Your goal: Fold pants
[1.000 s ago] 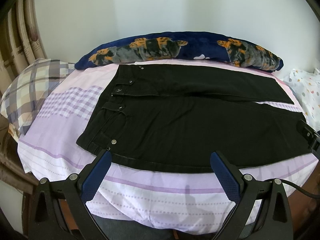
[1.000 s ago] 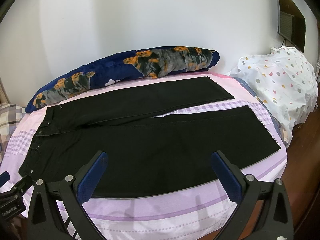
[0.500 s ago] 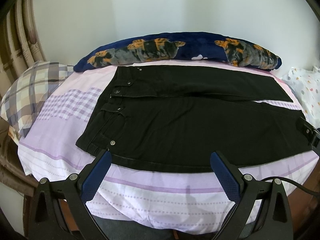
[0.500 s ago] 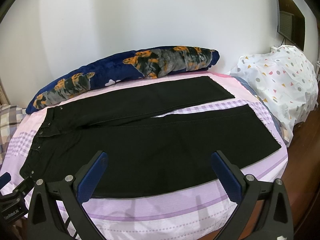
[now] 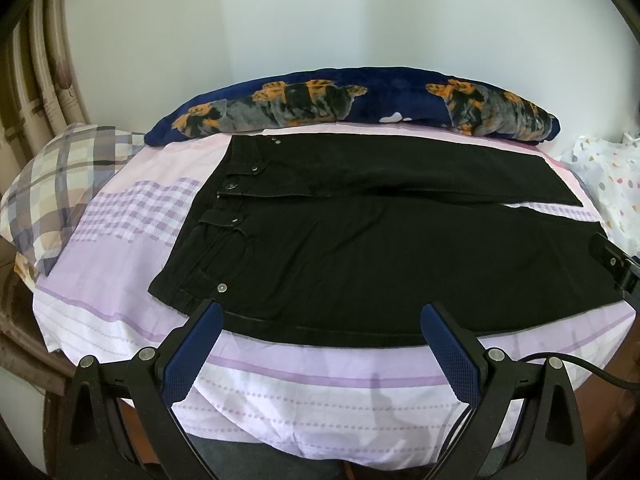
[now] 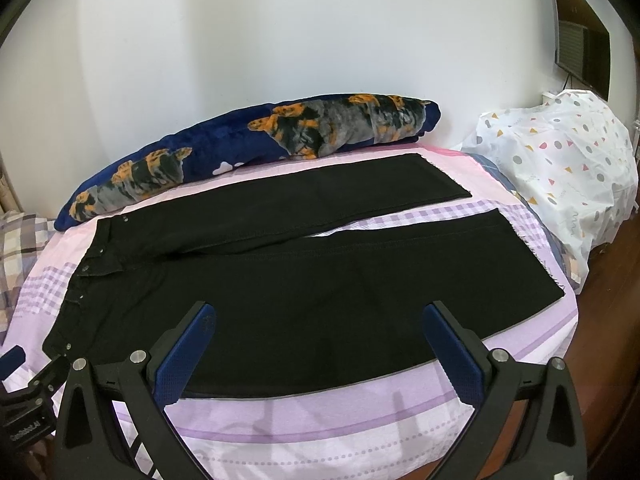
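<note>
- Gripper first: the left gripper (image 5: 320, 344) has its blue-padded fingers (image 5: 192, 354) spread wide with nothing between them, hovering above the near edge of the bed at the waistband end of the pants.
- The right gripper (image 6: 320, 344) is likewise spread wide and holds nothing, hovering over the near hem-side stretch of the near leg; its blue pads (image 6: 452, 354) frame black cloth and lilac sheet.
- Black pants (image 5: 360, 256) lie flat on the bed, waistband to the left, legs running right and parted in a narrow V, front side up with buttons and rivets showing.
- A bedsheet (image 5: 304, 396) in lilac, pink and white stripes covers the bed under them.
- A long navy pillow (image 6: 248, 148) with orange and grey print lies along the far edge, just beyond the far leg.
- A plaid pillow (image 5: 60, 184) sits at the left end.
- A white dotted bag (image 6: 560, 164) rests past the hems on the right.
</note>
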